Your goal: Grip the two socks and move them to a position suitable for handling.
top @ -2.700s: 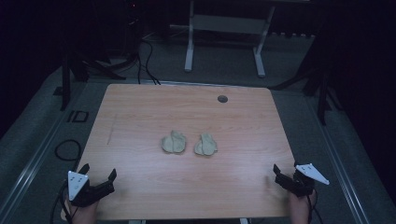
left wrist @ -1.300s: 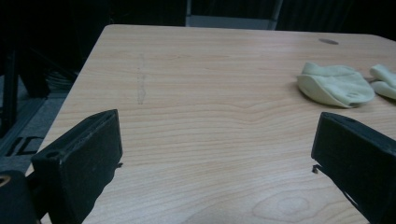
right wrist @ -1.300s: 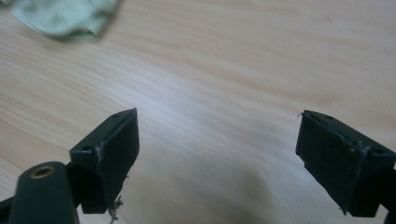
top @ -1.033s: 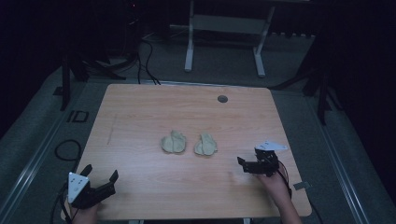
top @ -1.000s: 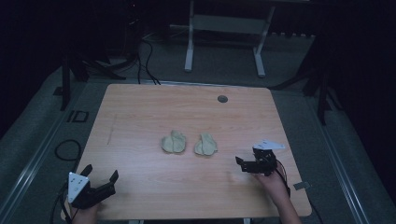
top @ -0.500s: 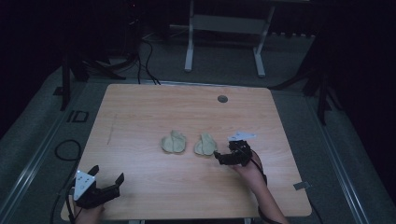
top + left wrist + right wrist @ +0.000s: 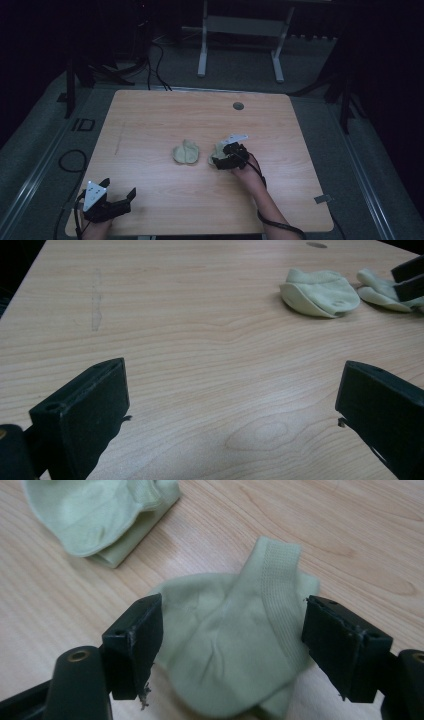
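Two pale green socks lie near the middle of the counter point(image 7: 150, 120), side by side and just apart. The right tool point(image 7: 226, 156) is over the right sock point(image 7: 235, 650); the right gripper view shows its jaws spread, one on each side of that sock, clamping nothing. That view also reveals the sock's ribbed cuff, which the high view cannot resolve. The left sock point(image 7: 186, 152) lies just beside it. The left tool point(image 7: 111, 206) sits at the counter's near left corner, jaws released. Half a second earlier, the right tool stood just right of the right sock.
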